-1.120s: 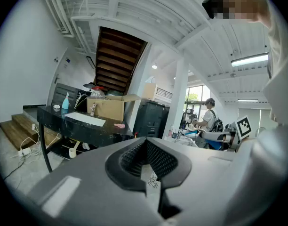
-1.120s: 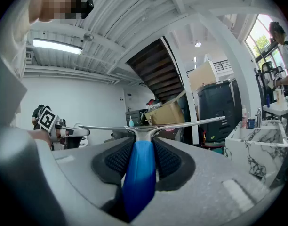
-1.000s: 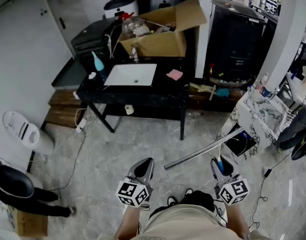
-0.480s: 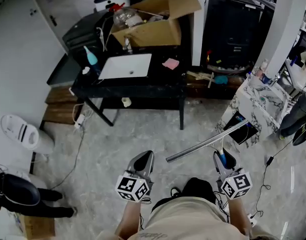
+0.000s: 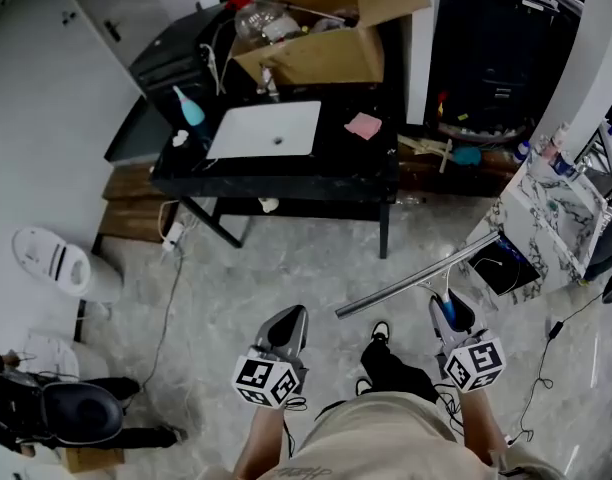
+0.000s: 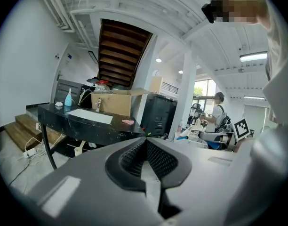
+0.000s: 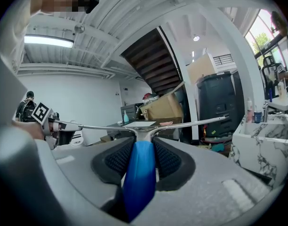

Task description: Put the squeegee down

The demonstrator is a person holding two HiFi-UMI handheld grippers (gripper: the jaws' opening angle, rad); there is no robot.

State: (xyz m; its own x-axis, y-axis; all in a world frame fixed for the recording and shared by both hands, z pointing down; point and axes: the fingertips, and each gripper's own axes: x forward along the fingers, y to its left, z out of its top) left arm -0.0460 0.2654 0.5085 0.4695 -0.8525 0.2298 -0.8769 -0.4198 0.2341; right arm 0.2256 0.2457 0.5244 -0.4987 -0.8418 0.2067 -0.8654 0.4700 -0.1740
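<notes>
Right claw [image 5: 452,313] clamps the squeegee [image 5: 411,288] by its blue handle, blade in the air over the floor, well short of the black worktop [image 5: 351,168]; left claw [image 5: 286,330] pinched together, empty. Looks like the carry step; next needs reaching a surface, lowering, releasing.

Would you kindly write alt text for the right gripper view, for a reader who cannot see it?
The right gripper is shut on the blue handle of a squeegee, whose long metal blade spans the view roughly level. Beyond it stand a cardboard box, a black cabinet and, at right, a marble counter.
</notes>
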